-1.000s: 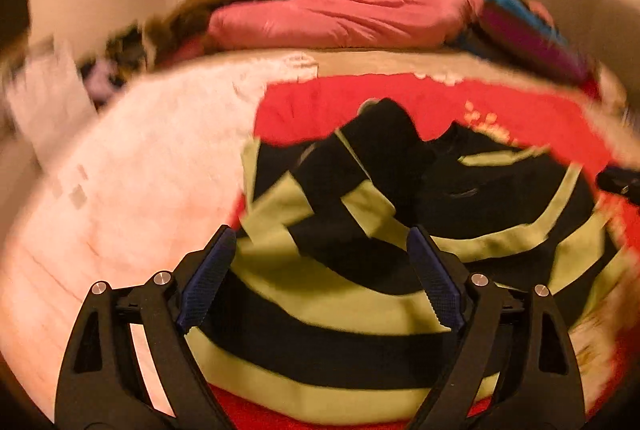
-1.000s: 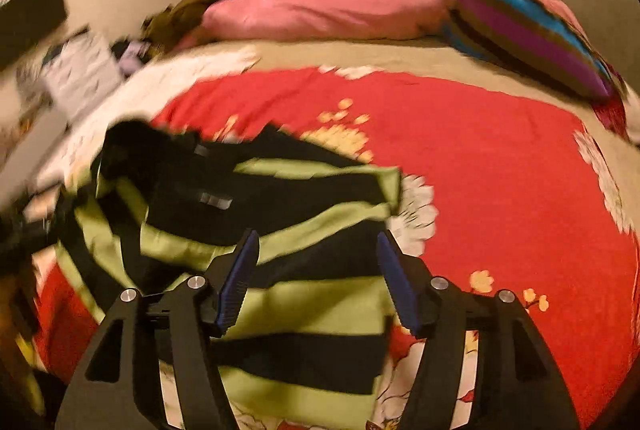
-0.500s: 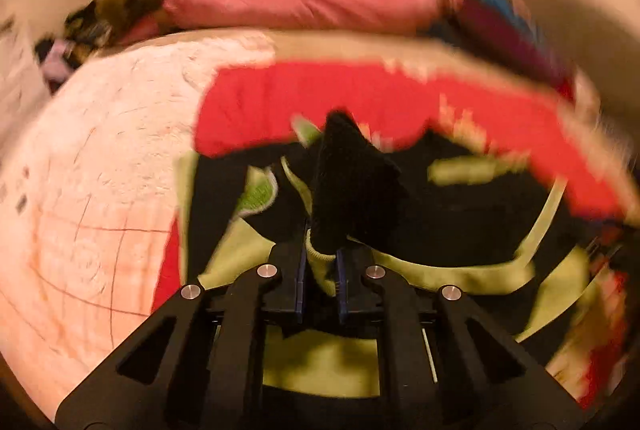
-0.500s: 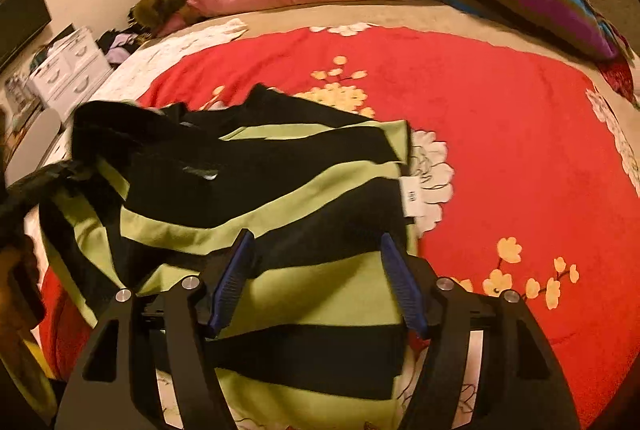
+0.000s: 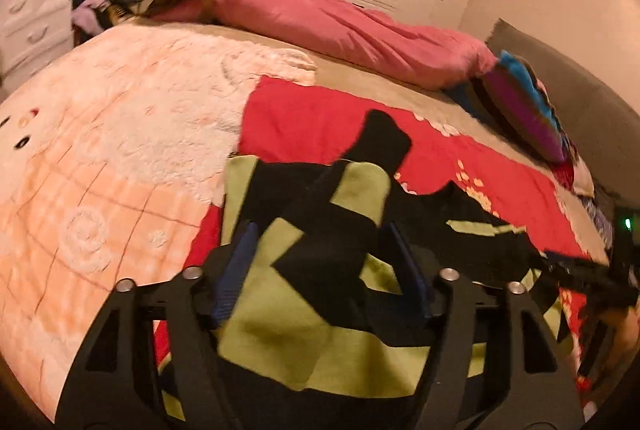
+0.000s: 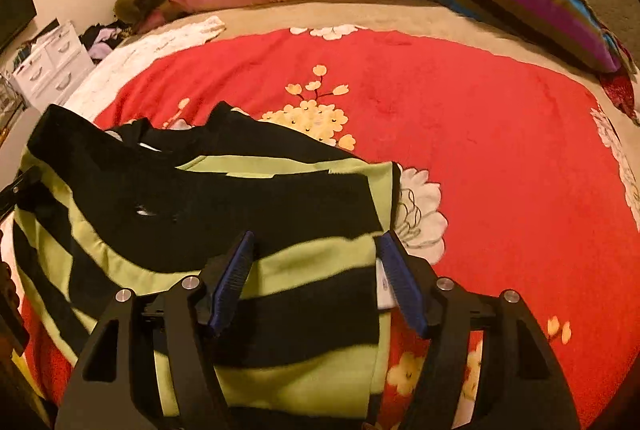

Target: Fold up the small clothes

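Sleeve work looks like the step in hand. The striped top (image 6: 224,226) lies on the red blanket (image 6: 500,166), spread over the near left part of it, with its left sleeve (image 5: 344,190) laid in across the body, the black cuff poking out past the shoulder line.

The left gripper (image 5: 324,266) hovers over that folded sleeve with its jaws spread wide and nothing between them. The right gripper (image 6: 316,282) sits low over the top's right edge, jaws likewise released; one blue pad (image 6: 400,290) is just beside the white label (image 6: 383,286) at the side seam, though blur there keeps me from saying whether it touches cloth.

To do this well, I'd judge the right side needs the matching fold: pinch the side edge near the seam, not a single thin layer, lift only a little, and carry it inward so it lands parallel to the left fold. The left gripper could press the laid sleeve down so it doesn't drag. The knit looks soft and bunches easily, so a slow, flat pull should keep the stripes square.
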A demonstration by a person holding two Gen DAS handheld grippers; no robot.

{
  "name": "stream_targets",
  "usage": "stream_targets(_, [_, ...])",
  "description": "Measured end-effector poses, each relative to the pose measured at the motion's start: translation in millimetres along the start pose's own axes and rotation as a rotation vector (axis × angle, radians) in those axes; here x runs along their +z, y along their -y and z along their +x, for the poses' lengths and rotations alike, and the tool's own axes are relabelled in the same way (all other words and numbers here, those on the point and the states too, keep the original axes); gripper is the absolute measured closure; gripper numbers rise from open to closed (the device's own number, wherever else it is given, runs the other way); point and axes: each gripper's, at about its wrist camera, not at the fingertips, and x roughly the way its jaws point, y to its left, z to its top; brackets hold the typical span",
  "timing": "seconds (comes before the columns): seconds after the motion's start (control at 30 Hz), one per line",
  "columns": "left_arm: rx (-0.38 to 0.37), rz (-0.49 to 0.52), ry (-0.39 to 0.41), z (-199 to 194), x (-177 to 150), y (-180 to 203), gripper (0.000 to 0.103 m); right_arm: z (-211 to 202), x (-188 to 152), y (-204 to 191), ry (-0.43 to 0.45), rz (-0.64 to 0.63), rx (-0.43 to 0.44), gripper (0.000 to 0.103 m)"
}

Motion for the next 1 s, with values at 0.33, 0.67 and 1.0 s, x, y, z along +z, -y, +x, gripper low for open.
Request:
stream_targets(0.33, [-0.026,-0.074,-0.023,7.9,-4.8,-21.2,0.087,-24.4,15.4,20.4,0.106,0.073,0.1,0.094])
stream_targets(0.67, [0.02,-0.14,-0.04,17.1,-10.0,-35.5,0.06,10.6,20.0,23.4,0.038,0.116,-0.054,0.073])
stream_targets(1.0, [-0.019,-0.259,-0.049,-20.0,-24.5,-54.7,0.025,-66.2,-35.2,16.0,0.193,0.096,-0.012,0.044])
